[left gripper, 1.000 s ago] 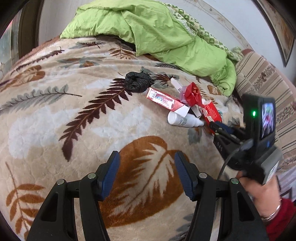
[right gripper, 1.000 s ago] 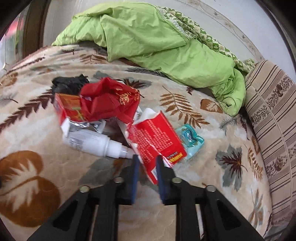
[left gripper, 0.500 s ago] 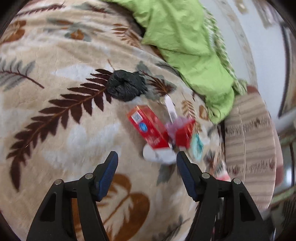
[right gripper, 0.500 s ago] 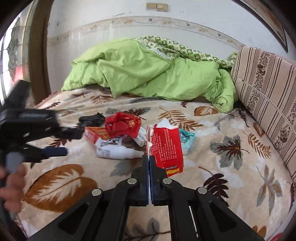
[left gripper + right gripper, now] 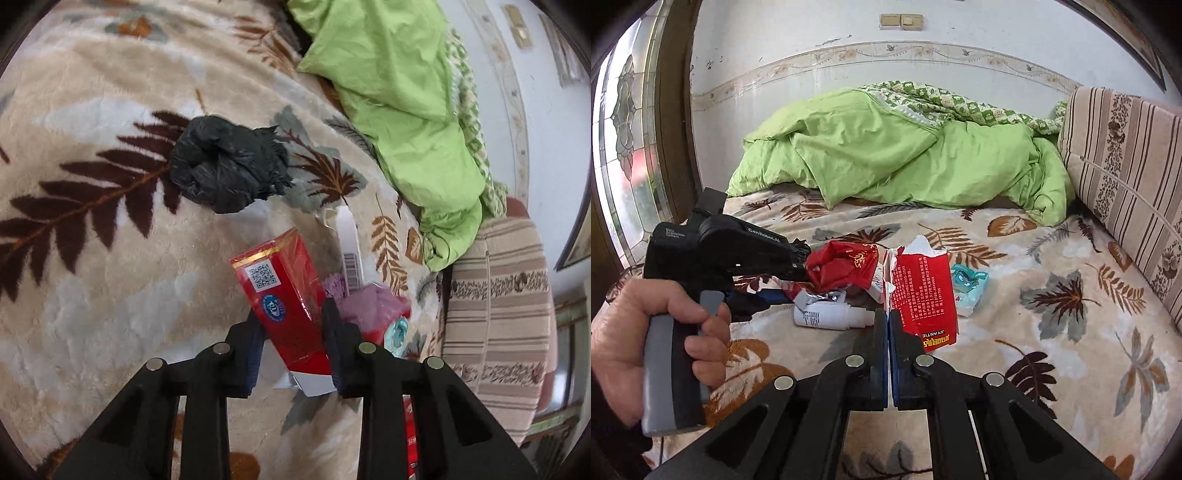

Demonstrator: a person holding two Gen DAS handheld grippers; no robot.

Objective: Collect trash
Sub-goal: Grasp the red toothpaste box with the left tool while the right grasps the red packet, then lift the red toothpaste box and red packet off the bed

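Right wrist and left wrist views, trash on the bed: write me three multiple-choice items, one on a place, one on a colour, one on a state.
1. What sits between the fingers of the left gripper?
A. a white bottle
B. a red box with a QR code
C. a black bag

2. What colour is the small packet lying right of the torn carton?
A. teal
B. yellow
C. black

3. How is the right gripper set?
A. wide open above the blanket
B. half open around a bottle
C. shut on the edge of the torn carton

Answers:
1 B, the red box stands between the two fingers.
2 A, the small packet is teal with a cartoon print.
3 C, the jaws are pressed together on the left edge of the torn carton.
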